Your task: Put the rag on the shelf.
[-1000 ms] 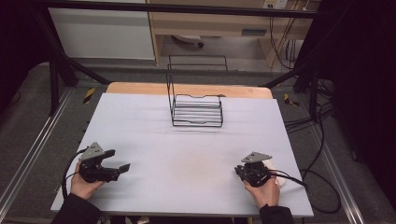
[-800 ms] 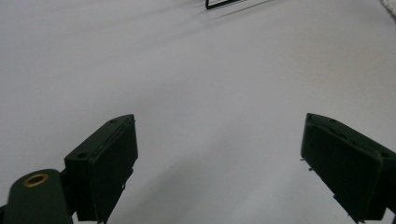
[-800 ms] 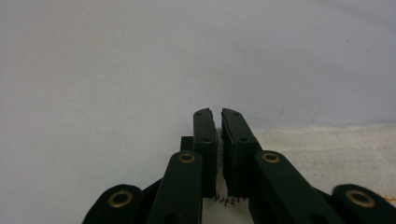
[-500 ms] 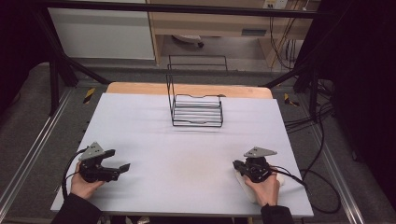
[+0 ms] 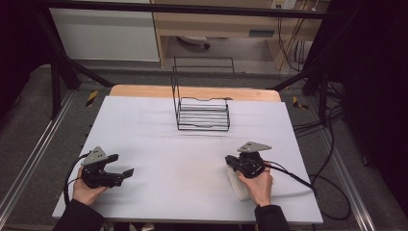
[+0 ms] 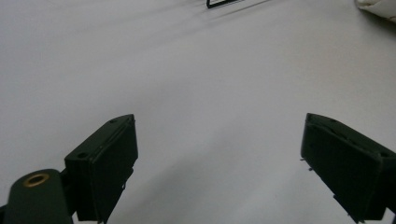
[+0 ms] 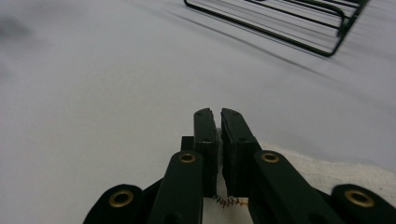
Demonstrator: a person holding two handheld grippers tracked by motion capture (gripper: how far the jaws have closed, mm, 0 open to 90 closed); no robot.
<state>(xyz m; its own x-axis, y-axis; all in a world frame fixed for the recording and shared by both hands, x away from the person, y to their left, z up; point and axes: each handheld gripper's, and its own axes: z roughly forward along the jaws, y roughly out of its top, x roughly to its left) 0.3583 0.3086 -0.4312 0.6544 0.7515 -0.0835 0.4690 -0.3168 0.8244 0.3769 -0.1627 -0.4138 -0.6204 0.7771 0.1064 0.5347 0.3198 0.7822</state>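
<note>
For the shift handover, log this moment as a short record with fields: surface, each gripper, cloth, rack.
surface: white table
left gripper: jaws wide apart, nothing between them, near the table's front left
right gripper: jaws shut on the white cloth, held near the table's front right
white cloth: small and pale, lying under the right hand
rack: black wire, standing at the far middle of the table, apart from both grippers

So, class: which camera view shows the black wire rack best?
The high view: the whole wire rack stands upright at the table's far middle, tall back frame included. The right gripper view catches only its base rails at the top edge; the left gripper view shows just a corner.
</note>
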